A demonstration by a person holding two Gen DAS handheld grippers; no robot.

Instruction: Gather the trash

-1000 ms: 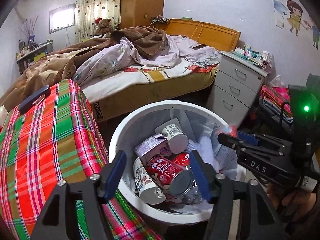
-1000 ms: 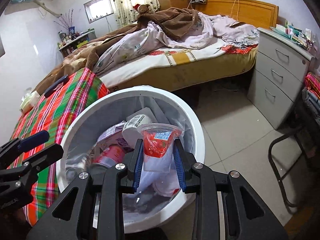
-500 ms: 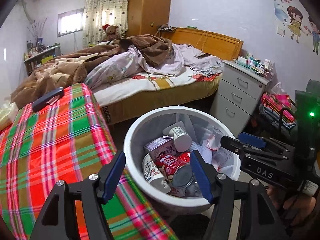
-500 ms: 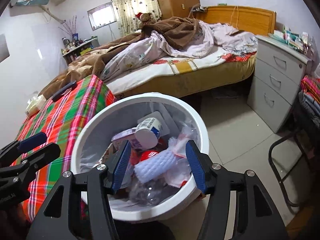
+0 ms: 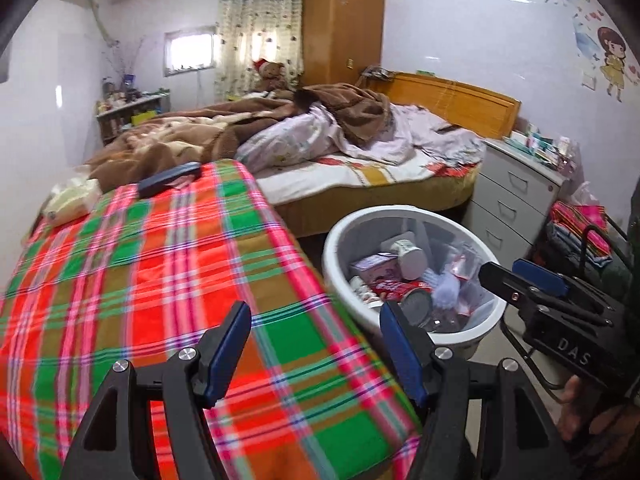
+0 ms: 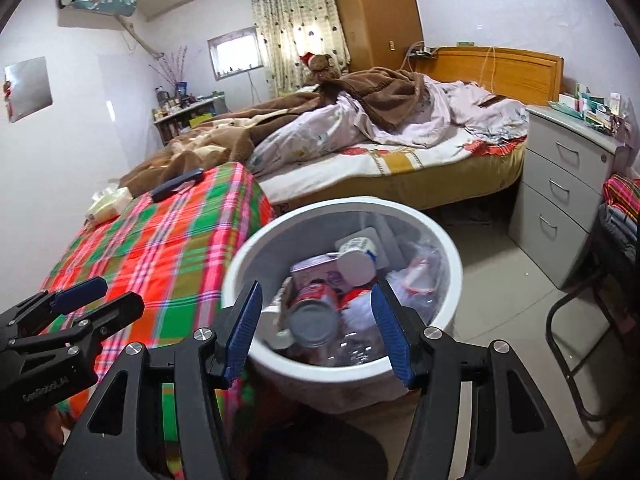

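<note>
Two grippers show in both views, and each has its jaws apart with nothing between them. From the left wrist camera, the left gripper [image 5: 316,344] hangs over the near edge of a table covered with a red and green plaid cloth [image 5: 160,280], and its blue pads stand well apart over the cloth. The right gripper [image 5: 520,280] appears at the right side of this view, beside the white trash bin [image 5: 332,256], with a hand [image 5: 592,420] under it. In the right wrist view the right gripper [image 6: 316,328] is above the near rim of the bin, and its jaws are open and empty. The bin stands on the floor just to the right of the table, between the table and a grey drawer cabinet [image 6: 560,208]. Inside the bin lies the collected trash: a red can [image 6: 316,308] with its metal end toward the camera, a white cup [image 6: 356,260] on its side, a small carton [image 6: 320,268] and some clear plastic wrappers [image 6: 420,276]. On the far end of the table rest a dark flat object [image 5: 168,178] and a pale packet [image 5: 72,200]. Behind the table is an unmade bed [image 5: 360,168] with a brown blanket [image 5: 200,136] and a teddy bear [image 5: 272,76] near the curtain.
</note>
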